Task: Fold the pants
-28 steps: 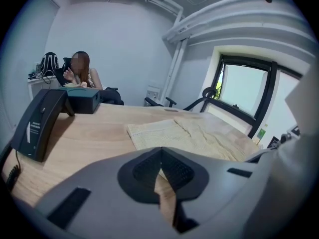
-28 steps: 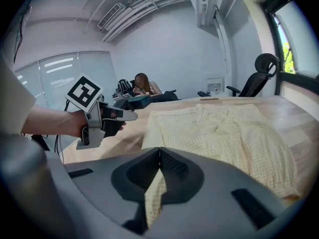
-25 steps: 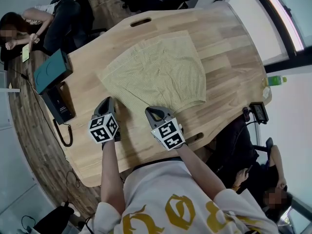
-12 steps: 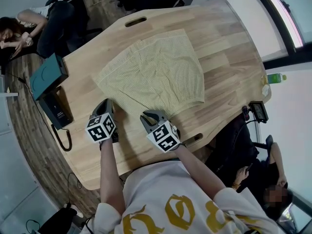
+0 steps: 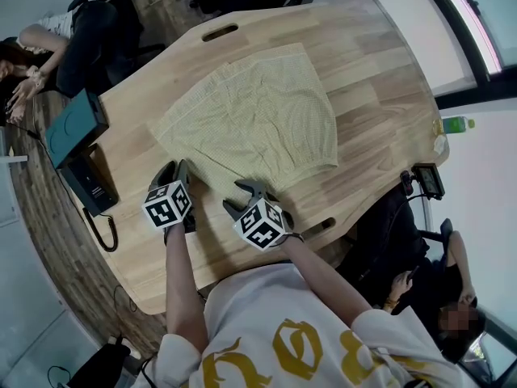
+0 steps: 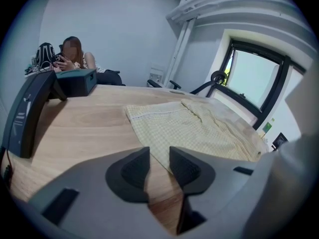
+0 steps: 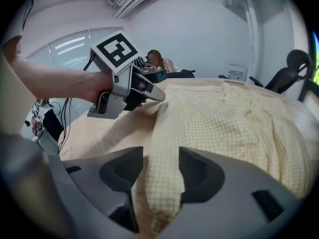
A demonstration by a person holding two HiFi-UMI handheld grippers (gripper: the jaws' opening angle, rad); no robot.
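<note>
Wood tabletop (image 5: 380, 128): yellow checked pants (image 5: 258, 120) spread flat, 12 o'clock of both tongs.
Left tongs (image 6: 158, 153): just opened, bare wood between.
Right tongs (image 7: 160, 156): just opened, pants' hem loose between.
Shirt lettering (image 5: 292, 350): yellow, unreadable.

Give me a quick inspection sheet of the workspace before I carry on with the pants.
Surface: pale wooden table.
Job's things: yellow checked pants spread mid-table, near edge rumpled.
Clutter: teal box and black desk phone at the left edge; green bottle by the right edge.
Grippers: left gripper jaws have just opened, over wood with the pants' edge just ahead; right gripper jaws have just opened wide, a fold of the pants lying between them, unpinched.
Cables: coiled cord beside the phone.
Surroundings: seated person far left, another at right; office chair.
</note>
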